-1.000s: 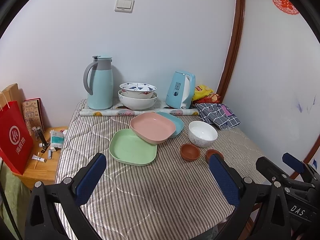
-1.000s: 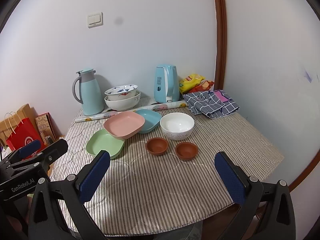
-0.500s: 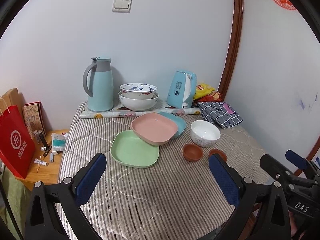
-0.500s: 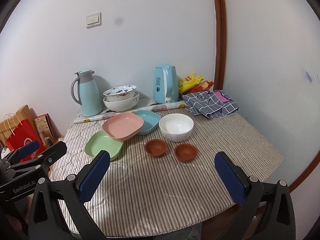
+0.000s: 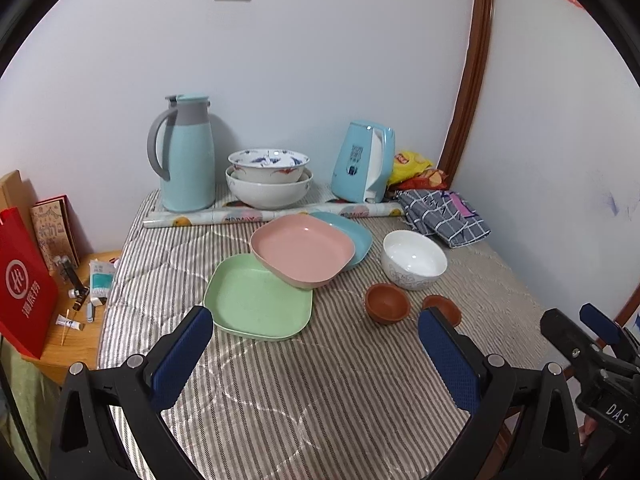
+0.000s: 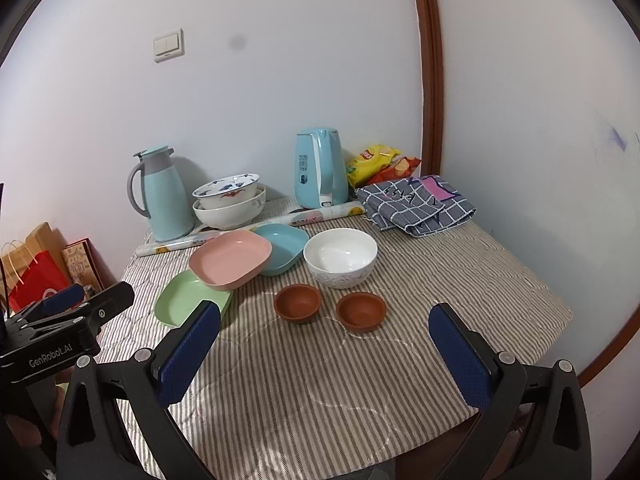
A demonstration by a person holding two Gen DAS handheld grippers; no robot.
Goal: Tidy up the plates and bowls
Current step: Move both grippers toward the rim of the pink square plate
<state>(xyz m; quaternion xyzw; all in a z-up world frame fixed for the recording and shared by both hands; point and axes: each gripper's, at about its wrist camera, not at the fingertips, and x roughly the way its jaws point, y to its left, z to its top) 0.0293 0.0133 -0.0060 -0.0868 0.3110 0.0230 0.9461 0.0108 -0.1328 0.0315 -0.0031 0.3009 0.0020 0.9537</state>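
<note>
A: Grippers?
B: Left gripper (image 5: 314,338) spread wide, nothing between its blue pads, hovering over the striped tablecloth (image 5: 320,400). Right gripper (image 6: 324,338) same: released, empty.

A: Plates?
B: Green plate (image 5: 260,300) sits just ahead of the left gripper's left finger. Pink plate (image 5: 302,250) is beyond it, its near edge overlapping the green one and its far edge over the blue plate (image 5: 356,236).

A: Bowls?
B: White bowl (image 6: 340,256) is straight ahead of the right gripper. Two small brown bowls (image 6: 298,302) (image 6: 360,311) sit side by side between it and the pads, apart from each other. From the left camera the right-hand one is half hidden behind the finger, so I can't tell its contents. Two patterned bowls (image 5: 268,178) are nested far ahead by the wall, between the thermos jug (image 5: 184,156) and the kettle (image 5: 362,162).
</note>
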